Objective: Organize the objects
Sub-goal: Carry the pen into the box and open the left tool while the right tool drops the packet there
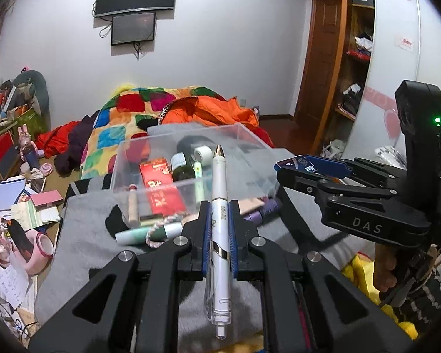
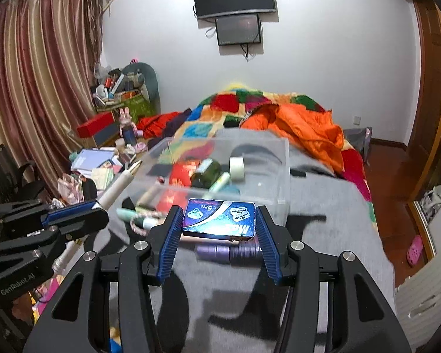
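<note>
My left gripper is shut on a white pen with a gold tip, held above the grey cloth and pointing at the clear plastic box. It also shows in the right wrist view with the pen. My right gripper is shut on a small blue razor-blade box, just in front of the clear box. In the left wrist view the right gripper holds the blue box at the clear box's right side. The clear box holds a red carton, a green bottle and a tape roll.
On the grey cloth before the box lie a green-white tube, a braided cord and purple tubes. A colourful quilt and orange jacket lie behind. Clutter covers the floor at left.
</note>
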{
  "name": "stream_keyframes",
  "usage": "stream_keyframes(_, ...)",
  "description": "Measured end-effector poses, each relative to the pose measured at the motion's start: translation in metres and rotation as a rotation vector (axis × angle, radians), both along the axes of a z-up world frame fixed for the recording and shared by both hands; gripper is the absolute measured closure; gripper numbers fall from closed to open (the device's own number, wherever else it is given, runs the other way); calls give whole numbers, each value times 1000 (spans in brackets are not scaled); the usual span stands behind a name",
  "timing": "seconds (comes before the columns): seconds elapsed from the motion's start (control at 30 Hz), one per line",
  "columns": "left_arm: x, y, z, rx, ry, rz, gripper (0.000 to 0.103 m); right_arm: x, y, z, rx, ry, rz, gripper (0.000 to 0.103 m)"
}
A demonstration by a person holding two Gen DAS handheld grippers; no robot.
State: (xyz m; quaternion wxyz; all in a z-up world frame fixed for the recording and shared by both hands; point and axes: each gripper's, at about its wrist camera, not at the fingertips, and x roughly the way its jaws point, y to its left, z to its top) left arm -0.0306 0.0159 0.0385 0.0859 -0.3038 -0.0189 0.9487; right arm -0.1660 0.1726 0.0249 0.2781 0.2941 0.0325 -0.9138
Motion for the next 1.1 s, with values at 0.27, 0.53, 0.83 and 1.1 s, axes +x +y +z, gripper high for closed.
stream_keyframes(0.27,-29,-12,8,33,15,30,93,-22,-14,10,-10,23,8,57)
stream_keyframes(0.53,-59,-21,8,50,8,46,93,-48,-25,3,-9,-3,14,57)
stream_keyframes(0.83,-78,-29,29,93,47,31,93,-75,-27,4,-28,-20,1,57)
stream_keyframes(1.1,-105,-35,26,107,24,31,93,-93,-39,-6,-12,-47,7,57)
